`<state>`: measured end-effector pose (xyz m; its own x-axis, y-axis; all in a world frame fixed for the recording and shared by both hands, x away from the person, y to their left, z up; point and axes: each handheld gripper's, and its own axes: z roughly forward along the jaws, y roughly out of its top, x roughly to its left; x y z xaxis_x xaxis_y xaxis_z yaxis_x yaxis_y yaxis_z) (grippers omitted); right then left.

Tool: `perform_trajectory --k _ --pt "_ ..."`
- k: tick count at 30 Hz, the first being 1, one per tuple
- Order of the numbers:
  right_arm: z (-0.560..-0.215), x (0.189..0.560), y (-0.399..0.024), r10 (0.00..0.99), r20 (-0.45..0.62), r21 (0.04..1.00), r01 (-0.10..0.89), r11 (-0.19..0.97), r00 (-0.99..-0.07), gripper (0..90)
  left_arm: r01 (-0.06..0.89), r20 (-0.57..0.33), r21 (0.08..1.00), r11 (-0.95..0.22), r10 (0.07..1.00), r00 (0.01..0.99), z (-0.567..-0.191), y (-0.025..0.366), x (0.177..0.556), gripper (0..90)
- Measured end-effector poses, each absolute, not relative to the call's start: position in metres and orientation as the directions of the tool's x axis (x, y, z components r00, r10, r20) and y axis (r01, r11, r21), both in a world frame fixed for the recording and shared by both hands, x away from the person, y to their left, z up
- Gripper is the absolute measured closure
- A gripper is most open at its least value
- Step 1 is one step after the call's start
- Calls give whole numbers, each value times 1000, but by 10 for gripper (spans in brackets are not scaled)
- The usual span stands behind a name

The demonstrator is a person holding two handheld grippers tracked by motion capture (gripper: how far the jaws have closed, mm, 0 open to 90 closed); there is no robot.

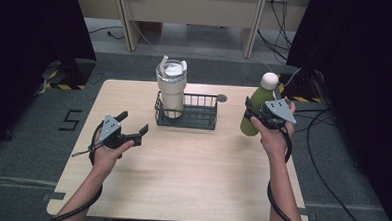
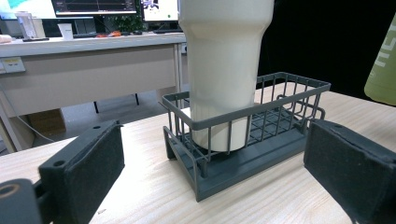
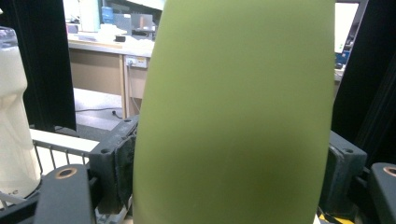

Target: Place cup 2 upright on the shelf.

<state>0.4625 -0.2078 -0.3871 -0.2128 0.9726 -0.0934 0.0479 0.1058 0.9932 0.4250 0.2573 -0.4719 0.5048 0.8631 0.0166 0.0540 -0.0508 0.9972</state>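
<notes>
Two jaws of my right gripper [image 1: 254, 114] press either side of the green bottle [image 3: 233, 121], which stands upright at the right edge of the table [image 1: 191, 175], right of the wire basket [image 1: 186, 117]. My left gripper [image 1: 133, 125] hovers open and empty, facing the basket and its cream tumbler [image 2: 224, 70].

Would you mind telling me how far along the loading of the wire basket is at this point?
Done: the cream tumbler stands in the left end of the wire basket. In hand: the right gripper is shut on the green bottle at the table's right side. Left: the bottle probably goes into the basket's free right half. The left gripper waits open.
</notes>
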Motion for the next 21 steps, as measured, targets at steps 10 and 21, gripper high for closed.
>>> perform_trajectory --k 10,21 --pt "-384 464 -200 971 -92 994 43 104 -222 235 52 17 997 -50 863 504 -471 257 425 42" --pt "-378 467 -193 968 -99 993 34 110 -232 235 51 16 998 -49 863 505 -471 257 425 44"
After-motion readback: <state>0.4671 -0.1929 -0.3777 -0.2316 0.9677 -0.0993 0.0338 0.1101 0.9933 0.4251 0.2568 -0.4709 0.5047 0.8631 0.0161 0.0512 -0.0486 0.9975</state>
